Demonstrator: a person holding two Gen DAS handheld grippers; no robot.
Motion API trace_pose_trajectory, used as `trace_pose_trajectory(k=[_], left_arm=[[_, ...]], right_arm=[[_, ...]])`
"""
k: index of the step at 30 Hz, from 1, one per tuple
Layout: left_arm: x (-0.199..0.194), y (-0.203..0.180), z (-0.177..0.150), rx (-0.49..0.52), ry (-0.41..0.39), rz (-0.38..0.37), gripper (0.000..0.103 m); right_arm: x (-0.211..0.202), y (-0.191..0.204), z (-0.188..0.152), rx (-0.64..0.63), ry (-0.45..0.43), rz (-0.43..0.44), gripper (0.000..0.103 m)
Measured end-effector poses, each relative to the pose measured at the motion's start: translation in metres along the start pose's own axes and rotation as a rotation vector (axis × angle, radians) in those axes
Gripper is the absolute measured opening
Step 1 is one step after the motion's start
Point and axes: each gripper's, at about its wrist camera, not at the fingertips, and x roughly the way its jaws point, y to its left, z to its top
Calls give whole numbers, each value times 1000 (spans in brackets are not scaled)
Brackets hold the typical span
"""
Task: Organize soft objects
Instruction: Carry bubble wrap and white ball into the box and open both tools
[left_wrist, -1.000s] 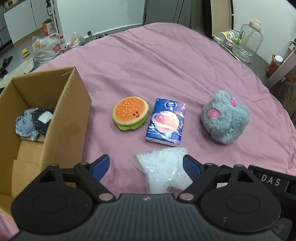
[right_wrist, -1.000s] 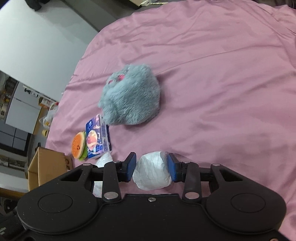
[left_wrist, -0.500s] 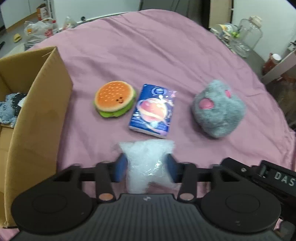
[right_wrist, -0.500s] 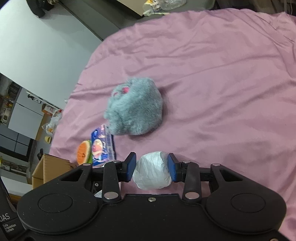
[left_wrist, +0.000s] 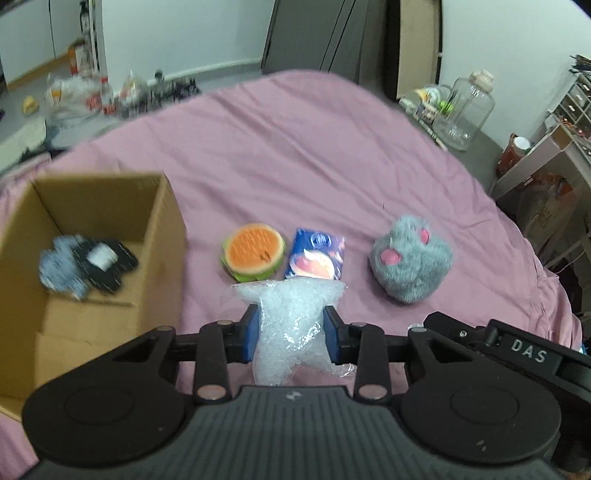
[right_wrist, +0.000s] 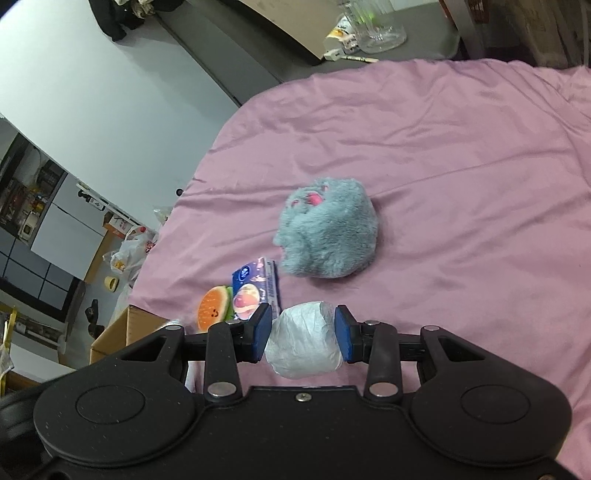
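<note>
Left tongs (left_wrist: 291, 328): my blue pads pinch a crinkly clear plastic bag (left_wrist: 290, 321) of white filling, held above the sheet.
Right tongs (right_wrist: 304, 330): my pads squeeze a rounded, wrinkled white bundle (right_wrist: 303, 339) above the sheet.
Soft toys: a fluffy grey plush (left_wrist: 410, 267) with pink spots lies on the sheet; a flat, round burger plush (left_wrist: 254, 254) lies just beside a glossy blue tissue pack (left_wrist: 316, 258).
Box: open brown cardboard box (left_wrist: 162, 236) at my left, holding a blurred grey and black soft item (left_wrist: 85, 267).
Surface: a wrinkled pink sheet (left_wrist: 295, 166) covers the bed.
Room: clear plastic jug (left_wrist: 467, 107) and floor clutter beyond.
</note>
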Motion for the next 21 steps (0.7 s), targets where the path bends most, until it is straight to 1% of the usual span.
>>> trace_pose_trajectory(k=[6,9,13,17,21], left_arm=[[-25,16,9,19,-47,-9,35],[-34,29,12,17,-64,-11,35],[-37,48,13,13,-83,-1,35],[-40,67,15,0,-89,-1,35],[-43,90,20,-20,-95,14,35]], right_arm=[[-16,24,-8,-51,-48,6,37],[-18,31,-13,-65,-56,1,37],[-19,34,-17,-66,-56,-8,37],[-21,41,-18,-80,-76,-25,37],[-21,50,-22,-100,-81,-28,37]])
